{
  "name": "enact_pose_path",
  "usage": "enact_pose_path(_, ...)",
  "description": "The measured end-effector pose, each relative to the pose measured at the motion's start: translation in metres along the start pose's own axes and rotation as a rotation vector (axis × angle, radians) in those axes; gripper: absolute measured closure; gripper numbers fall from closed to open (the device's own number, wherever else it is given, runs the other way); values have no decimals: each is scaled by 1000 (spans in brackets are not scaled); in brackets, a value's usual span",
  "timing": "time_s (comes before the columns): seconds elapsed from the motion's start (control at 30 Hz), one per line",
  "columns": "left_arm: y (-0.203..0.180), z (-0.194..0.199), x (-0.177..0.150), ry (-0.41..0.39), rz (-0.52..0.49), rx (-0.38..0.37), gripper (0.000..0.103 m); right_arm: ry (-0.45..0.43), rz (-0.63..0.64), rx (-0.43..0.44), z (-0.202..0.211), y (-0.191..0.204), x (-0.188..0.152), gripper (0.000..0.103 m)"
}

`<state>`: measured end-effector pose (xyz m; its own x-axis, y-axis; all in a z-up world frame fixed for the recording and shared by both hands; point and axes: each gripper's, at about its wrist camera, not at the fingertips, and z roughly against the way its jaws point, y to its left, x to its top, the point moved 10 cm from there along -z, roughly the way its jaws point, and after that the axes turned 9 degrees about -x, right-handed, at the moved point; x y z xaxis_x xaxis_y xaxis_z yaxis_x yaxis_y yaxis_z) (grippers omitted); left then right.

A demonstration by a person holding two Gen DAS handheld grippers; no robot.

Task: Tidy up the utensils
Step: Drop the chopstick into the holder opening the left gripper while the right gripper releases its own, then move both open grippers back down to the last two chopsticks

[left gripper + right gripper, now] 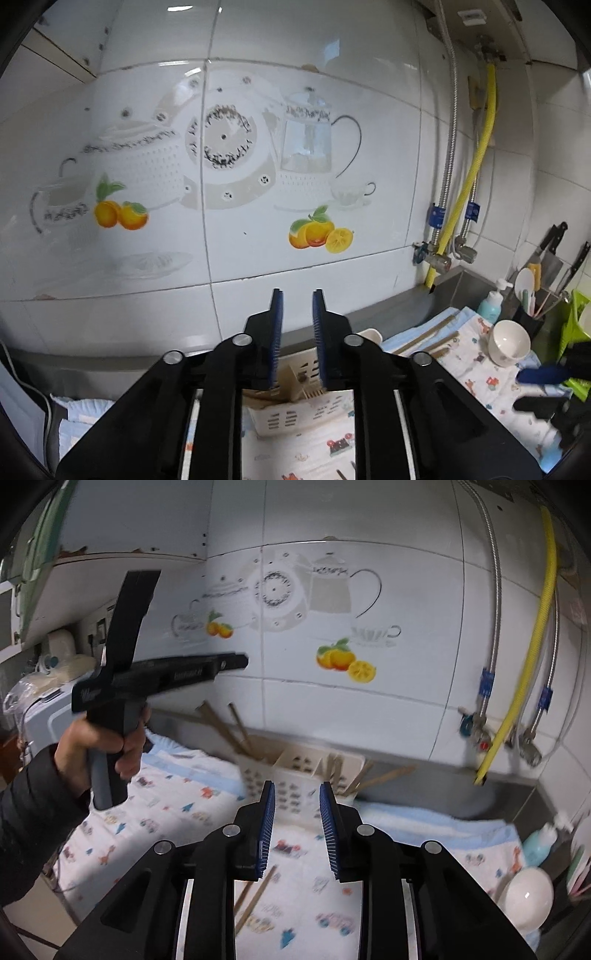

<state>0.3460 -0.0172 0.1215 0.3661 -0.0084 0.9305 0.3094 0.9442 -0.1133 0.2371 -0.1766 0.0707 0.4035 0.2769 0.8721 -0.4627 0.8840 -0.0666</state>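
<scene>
Sticking up out of the holder (295, 771) are some chopsticks (221, 731), and they lean every which way. The holder is a pale box with little holes and a few slots inside. It sits on the cloth (177, 805) with the car pictures, close to the tiled wall (332, 709). More chopsticks (258, 893) lie loose on the cloth, nearer than the holder. Others (428, 339) lie by the white bowl (509, 341).

The right claw (297, 825) is a little bit open and holds nothing. It points at the holder from just in front. The left claw (297, 341) is also a little bit open and empty, and it hangs over the holder's top. A hand (99, 753) grips its handle.

What could go wrong? The holder looks light, so I think a bump from either claw could tip it, and the leaning sticks could spill out. The two claws are close to each other, so they might knock together. The loose chopsticks are thin and lie flat, so a claw could slip off one or push it away. The cloth could bunch up under a claw and drag the bowl or the blue bottle (489, 304) with it.
</scene>
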Motion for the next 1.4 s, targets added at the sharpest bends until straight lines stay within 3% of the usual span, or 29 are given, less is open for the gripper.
enact_pose_path(0.13,-3,27,-13,2,13,-2,83,22,-5,12,9,13,-29,78)
enact_pose_path(0.43,1,81,-79,59,52,45,83,104,-34,29,23,46,-107,78)
enact_pose_path(0.7,-3,102,-144,117,109,52,83,181,-96,17,21,67,-172,78)
enact_pose_path(0.87,-4,107,-183,147,160,50,76,261,-133,13,4,81,-212,84)
enact_pose_path(1.03,-4,107,-213,182,197,44,76,303,-138,9,-9,90,-229,90)
enact_pose_path(1.4,8,108,-242,210,246,52,76,357,-150,-20,-22,94,-244,94)
